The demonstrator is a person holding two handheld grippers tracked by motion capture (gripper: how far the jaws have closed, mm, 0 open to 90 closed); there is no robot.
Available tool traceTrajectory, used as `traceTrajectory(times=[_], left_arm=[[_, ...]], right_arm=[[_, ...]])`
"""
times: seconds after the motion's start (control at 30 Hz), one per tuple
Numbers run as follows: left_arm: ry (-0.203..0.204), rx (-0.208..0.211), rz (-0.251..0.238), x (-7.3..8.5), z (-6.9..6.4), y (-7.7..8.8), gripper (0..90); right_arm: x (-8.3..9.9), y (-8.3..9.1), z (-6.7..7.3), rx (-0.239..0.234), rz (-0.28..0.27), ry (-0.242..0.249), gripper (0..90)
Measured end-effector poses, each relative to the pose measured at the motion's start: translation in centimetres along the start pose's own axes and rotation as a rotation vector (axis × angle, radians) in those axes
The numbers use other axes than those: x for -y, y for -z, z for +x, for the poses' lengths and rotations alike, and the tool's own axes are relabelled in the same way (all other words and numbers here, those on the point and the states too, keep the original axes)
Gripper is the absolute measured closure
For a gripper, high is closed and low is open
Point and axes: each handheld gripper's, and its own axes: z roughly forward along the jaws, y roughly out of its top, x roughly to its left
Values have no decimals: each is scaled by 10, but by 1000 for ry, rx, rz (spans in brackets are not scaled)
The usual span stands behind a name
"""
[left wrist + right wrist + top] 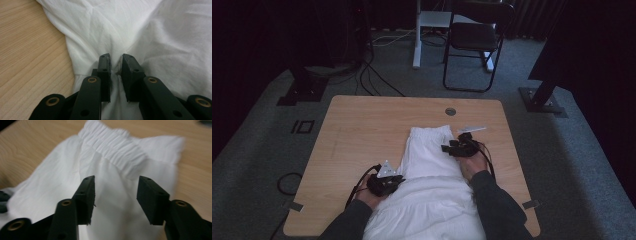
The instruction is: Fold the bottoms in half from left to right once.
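Wooden table (357,125) under dim light carries a white garment (427,150), spread from the middle toward my near edge, its gathered waistband (112,145) at the far end. My left gripper (115,68) lies low at the cloth's left edge, jaws pinched on a fold. My right gripper (460,145) hovers over the cloth's right side, jaws apart, nothing between them.

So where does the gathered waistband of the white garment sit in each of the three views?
High view: the waistband is at the garment's far end, mid-table, just left of the right claw.
Left gripper view: not in it; white cloth is pinched between the jaws.
Right gripper view: upper middle, beyond the open jaws.
Shared landmark: the wooden table beside the cloth.
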Motion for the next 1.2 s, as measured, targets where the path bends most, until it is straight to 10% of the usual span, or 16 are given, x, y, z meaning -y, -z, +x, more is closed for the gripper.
traceTrajectory(times=[0.07, 0.2, 0.33, 0.43, 0.6, 0.83, 0.93, 1.13, 1.2], left_arm=[[-3, 1, -7, 1, 0, 0, 748], [2, 16, -8, 1, 0, 0, 683], [1, 14, 0, -1, -1, -1, 671], [-8, 11, 1, -1, -1, -1, 670], [-9, 13, -3, 0, -1, -1, 667], [-4, 11, 1, -1, -2, -1, 647], [-8, 9, 2, -1, -2, -1, 647], [0, 19, 0, -1, -1, -1, 643], [16, 20, -2, -3, 2, 1, 615]], right_arm=[[-1, -19, -1, 22, 62, 3, 490], [-1, -31, -3, 115, 145, 58, 800], [-22, -1, 1, 373, -72, 190, 843], [-23, -14, -12, 397, -25, 182, 815], [-11, -22, -28, 303, -55, 10, 663], [-14, -19, -27, 159, -48, 39, 382], [-12, -35, -31, 231, 27, 54, 285], [-10, -48, -35, 213, 75, 63, 354], [-10, -47, -33, 181, 69, 67, 546]])
